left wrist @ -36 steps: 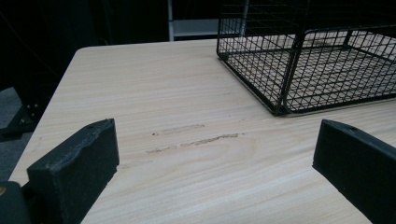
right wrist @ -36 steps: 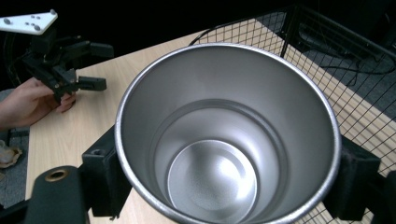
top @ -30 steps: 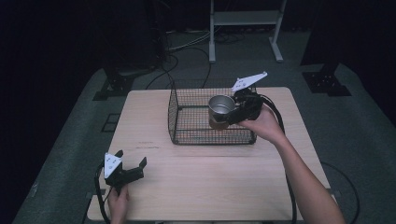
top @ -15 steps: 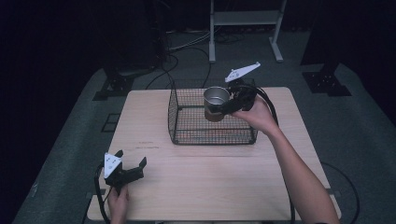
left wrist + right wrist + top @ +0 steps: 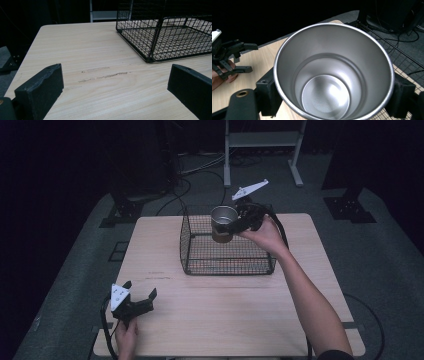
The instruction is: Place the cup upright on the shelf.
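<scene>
**Steel cup held above the wire basket**

A pale wooden table (image 5: 220, 310) stands in a dark room, a black wire basket (image 5: 227, 262) toward its far side. The right gripper (image 5: 239, 222) pinches a steel cup (image 5: 223, 223) by its sides, held upright and empty above the basket. The left gripper (image 5: 134, 301) rests near the table's front left corner, jaws spread wide apart on nothing.

Brushed shiny metal cup (image 5: 332, 75), black wire-mesh basket (image 5: 160, 37), pale matt wood-grain table (image 5: 95, 65), scuffed patch
</scene>
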A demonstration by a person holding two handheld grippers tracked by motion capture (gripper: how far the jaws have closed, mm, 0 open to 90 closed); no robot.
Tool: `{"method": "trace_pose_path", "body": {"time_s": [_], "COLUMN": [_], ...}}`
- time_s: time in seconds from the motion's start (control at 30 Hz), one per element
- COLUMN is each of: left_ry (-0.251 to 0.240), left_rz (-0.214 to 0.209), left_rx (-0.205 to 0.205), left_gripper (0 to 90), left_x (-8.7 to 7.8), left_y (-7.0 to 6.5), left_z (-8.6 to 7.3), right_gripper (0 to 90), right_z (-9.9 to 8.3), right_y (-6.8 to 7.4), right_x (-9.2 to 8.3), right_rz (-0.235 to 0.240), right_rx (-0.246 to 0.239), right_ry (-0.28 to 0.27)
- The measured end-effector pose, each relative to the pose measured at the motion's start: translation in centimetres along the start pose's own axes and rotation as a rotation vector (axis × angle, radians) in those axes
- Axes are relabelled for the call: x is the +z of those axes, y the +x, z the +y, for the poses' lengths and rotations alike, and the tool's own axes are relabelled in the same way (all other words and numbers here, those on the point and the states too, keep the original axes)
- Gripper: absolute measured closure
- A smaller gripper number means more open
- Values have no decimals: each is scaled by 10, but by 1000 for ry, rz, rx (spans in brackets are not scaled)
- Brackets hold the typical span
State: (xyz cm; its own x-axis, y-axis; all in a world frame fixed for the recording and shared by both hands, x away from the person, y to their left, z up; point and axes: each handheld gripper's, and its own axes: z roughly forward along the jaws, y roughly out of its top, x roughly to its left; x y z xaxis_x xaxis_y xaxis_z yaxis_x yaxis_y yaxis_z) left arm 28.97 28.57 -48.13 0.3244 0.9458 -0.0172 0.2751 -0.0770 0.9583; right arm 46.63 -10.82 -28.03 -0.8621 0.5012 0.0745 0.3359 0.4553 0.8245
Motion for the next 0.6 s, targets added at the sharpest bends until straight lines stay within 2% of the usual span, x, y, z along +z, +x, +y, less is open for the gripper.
{"method": "trace_pose_path", "body": {"time_s": [0.1, 0.23, 0.33, 0.6], "left_ry": [-1, -1, -1, -1], "left_rz": [0, 1, 2, 1], "left_rx": [-1, 1, 1, 2], "left_gripper": [0, 0, 0, 0], "left_x": [0, 0, 0, 0], "left_y": [0, 0, 1, 0], "left_z": [0, 0, 0, 0], "right_gripper": [180, 180, 180, 180], "right_z": [3, 5, 6, 5], "right_y": [-1, -7, -10, -20], "right_x": [5, 14, 20, 37], "right_rz": [-1, -10, -13, -29], "right_rx": [0, 1, 28, 41], "right_ry": [-8, 8, 10, 24]}}
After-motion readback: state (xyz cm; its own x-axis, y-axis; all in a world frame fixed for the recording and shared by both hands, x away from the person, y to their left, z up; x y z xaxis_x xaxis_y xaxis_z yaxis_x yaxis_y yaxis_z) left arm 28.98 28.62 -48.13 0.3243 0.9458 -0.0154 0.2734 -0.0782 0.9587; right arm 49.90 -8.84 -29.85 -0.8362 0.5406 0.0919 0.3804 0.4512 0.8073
